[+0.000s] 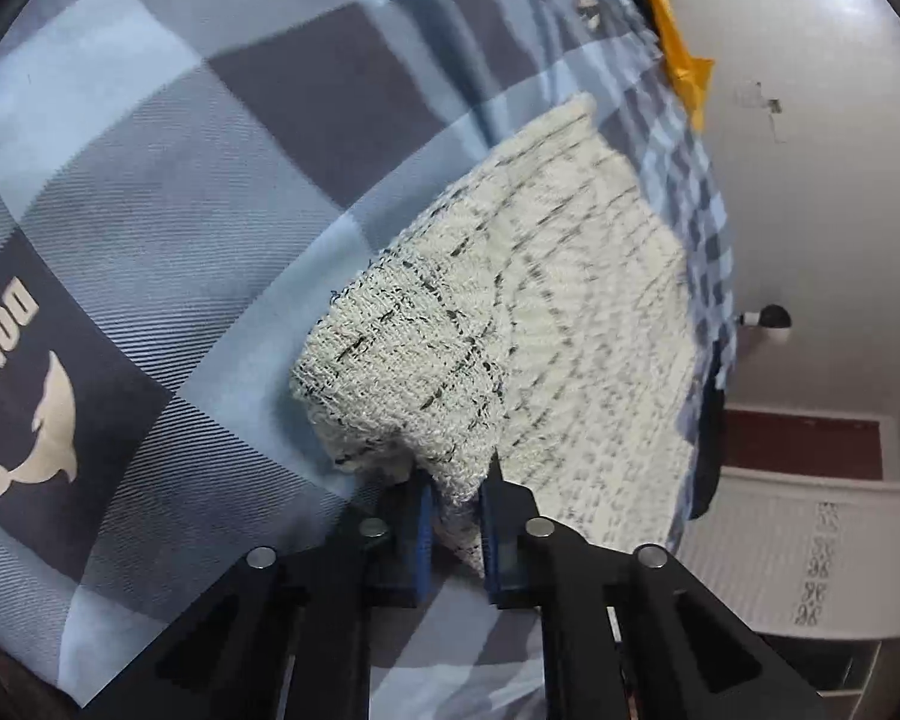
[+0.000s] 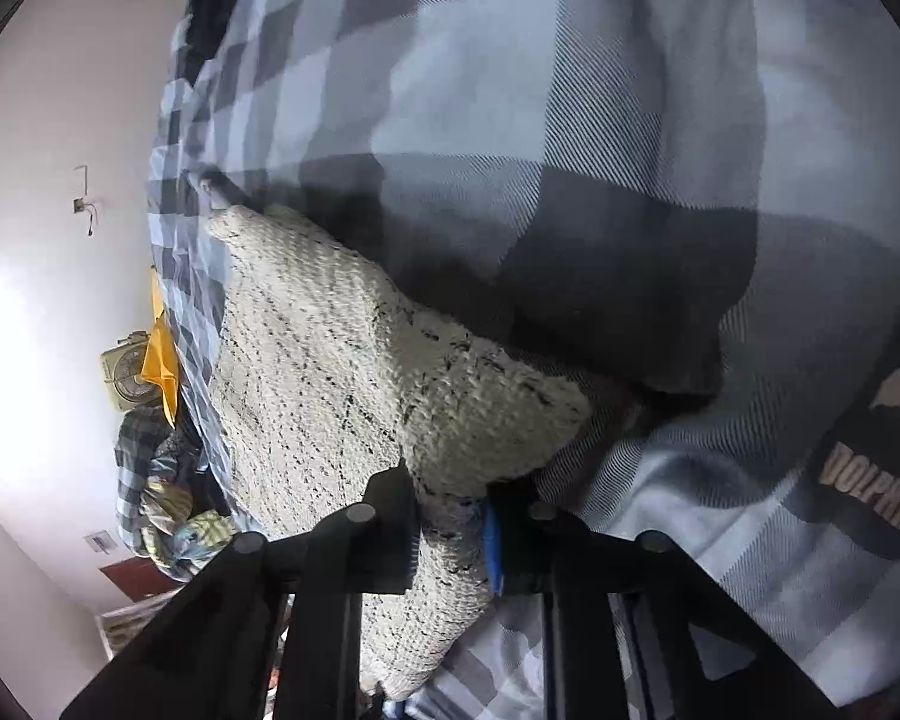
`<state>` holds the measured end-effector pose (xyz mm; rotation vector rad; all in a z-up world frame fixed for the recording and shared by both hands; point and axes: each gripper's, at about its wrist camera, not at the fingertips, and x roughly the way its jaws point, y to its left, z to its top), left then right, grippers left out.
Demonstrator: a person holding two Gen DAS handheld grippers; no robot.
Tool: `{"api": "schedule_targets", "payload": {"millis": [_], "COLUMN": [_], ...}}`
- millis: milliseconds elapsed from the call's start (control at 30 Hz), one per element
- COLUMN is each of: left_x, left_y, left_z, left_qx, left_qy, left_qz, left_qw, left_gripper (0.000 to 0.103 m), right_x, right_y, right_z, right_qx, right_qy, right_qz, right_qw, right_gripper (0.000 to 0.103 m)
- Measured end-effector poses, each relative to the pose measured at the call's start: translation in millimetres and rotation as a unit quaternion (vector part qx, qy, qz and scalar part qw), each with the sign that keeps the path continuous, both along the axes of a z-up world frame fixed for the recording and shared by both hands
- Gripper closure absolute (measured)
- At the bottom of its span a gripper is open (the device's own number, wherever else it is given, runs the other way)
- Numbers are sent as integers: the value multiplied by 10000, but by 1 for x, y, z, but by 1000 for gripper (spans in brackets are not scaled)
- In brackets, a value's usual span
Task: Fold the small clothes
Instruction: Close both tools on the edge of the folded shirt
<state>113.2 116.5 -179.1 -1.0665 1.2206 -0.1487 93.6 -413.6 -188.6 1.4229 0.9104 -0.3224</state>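
Note:
A cream knitted garment with thin dark check lines lies on a blue and grey checked bedsheet. In the left wrist view my left gripper is shut on a bunched near corner of the knit, the cloth pinched between its blue pads. In the right wrist view the same cream knitted garment spreads to the left, and my right gripper is shut on another corner of it, with cloth bulging between the black fingers and hanging below them.
The bedsheet carries a dark square with a dolphin print. An orange cloth lies at the bed's far edge. A heap of clothes and a small fan sit beyond the bed by the white wall.

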Motion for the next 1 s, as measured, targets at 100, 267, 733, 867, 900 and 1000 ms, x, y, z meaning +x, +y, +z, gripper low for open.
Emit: {"api": "schedule_targets", "payload": {"millis": [100, 267, 733, 867, 900, 1000], "left_x": [-6, -19, -11, -22, -23, -13], "left_y": [1, 17, 25, 32, 31, 11], "left_z": [12, 25, 4, 58, 72, 98], "left_qx": [-104, -544, 201, 2451, 3021, 4019], "left_qy": [-225, -429, 277, 243, 118, -337], "left_qz": [63, 390, 201, 258, 318, -16], "left_qw": [9997, 9968, 9992, 9689, 9527, 9151], "left_gripper": [95, 97, 97, 97, 97, 96], "right_x": [-3, -12, 13, -7, -10, 2], "right_y": [2, 2, -9, -8, -6, 17], "right_z": [9, 17, -17, 16, 28, 66], "right_qx": [-241, -191, 20, -874, -1222, -2436], "right_qy": [-73, -292, 553, 1194, 1256, 1169], "right_qz": [33, -123, -102, -317, -353, 60], "right_qw": [9997, 9993, 9984, 9885, 9839, 9628], "right_gripper": [94, 95, 90, 52, 48, 47]}}
